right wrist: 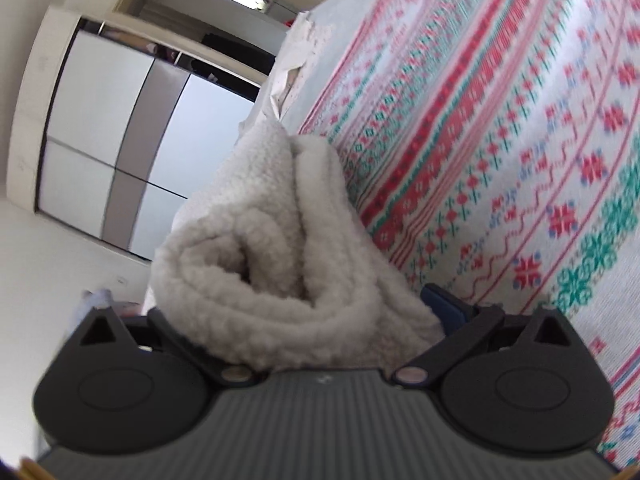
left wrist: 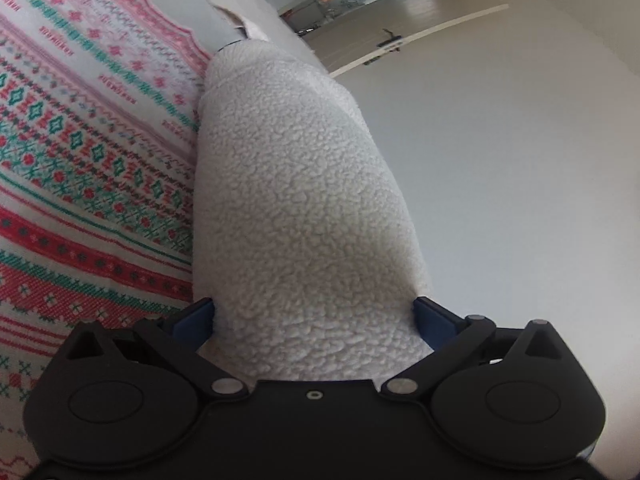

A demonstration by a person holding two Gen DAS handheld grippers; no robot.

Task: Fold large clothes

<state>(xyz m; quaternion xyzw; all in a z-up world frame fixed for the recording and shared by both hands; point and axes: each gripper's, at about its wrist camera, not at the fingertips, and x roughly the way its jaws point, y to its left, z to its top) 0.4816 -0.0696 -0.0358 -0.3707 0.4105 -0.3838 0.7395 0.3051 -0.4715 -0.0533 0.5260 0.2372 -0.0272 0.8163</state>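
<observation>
Both hand-held grippers (left wrist: 314, 312) (right wrist: 304, 308) tilted down, clamping fleece (left wrist: 296, 200).

L wrist view: cream fleece garment (left wrist: 304, 208) fills the gap between the left gripper (left wrist: 314, 316) fingers (left wrist: 434, 316), touching both, and runs away from the cam. Patterned red-green woven bedspread (left wrist: 92, 152) lies just L of it, touching along its edge. Pale wall (left wrist: 500, 200) to the R; doorway (left wrist: 384, 36) behind, top R.

R wrist view: same garment (right wrist: 280, 264), bunched in folds, sits between the right gripper (right wrist: 304, 308) fingers (right wrist: 444, 304), jaws spread wide. Bedspread (right wrist: 500, 140) to the R, under and beside it. Panelled wardrobe (right wrist: 120, 152) behind, L.
</observation>
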